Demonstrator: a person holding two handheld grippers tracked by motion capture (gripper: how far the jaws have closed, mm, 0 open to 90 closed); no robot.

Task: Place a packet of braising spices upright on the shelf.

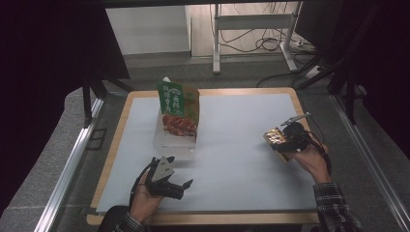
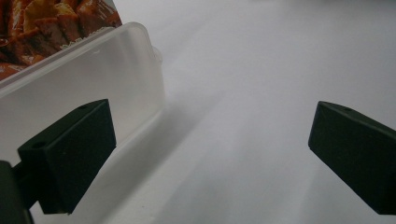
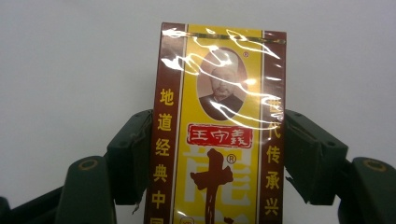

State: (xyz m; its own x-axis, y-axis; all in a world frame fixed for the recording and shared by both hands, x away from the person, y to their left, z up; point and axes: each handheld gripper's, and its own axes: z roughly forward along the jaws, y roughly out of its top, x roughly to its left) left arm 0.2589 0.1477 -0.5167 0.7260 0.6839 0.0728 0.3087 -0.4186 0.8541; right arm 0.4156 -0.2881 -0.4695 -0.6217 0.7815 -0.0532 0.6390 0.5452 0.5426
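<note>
Right gripper (image 3: 217, 154): jaws clamped on a packet (image 3: 219, 126), one black pad on each long edge, as the right gripper view shows at centre frame. The packet is flat and rectangular, wrapped in glossy film that wrinkles and throws glare; yellow face, maroon side bands, red label, printed characters. Its upper end stands free above the pads against plain white table. In the high view the right gripper (image 1: 285, 140) sits at right of centre, held in a hand (image 1: 312, 159) with a plaid sleeve, and the packet (image 1: 274, 138) projects from it toward the left.

Left gripper (image 1: 186, 185): jaws wide apart, nothing between them. In the left gripper view the pads are matt black blocks at lower left and right edge, with bare table between. A translucent plastic tub (image 2: 88, 88), smooth with rounded corners, lies just beyond the left pad at upper left; whether they touch I cannot tell.

High view: the tub (image 1: 176, 140) stands left of centre, with an upright green and red bag (image 1: 178, 108) in it. The table (image 1: 241, 159) is white, matt, wood-edged. Open surface lies between the two grippers and toward the upper right corner.
</note>
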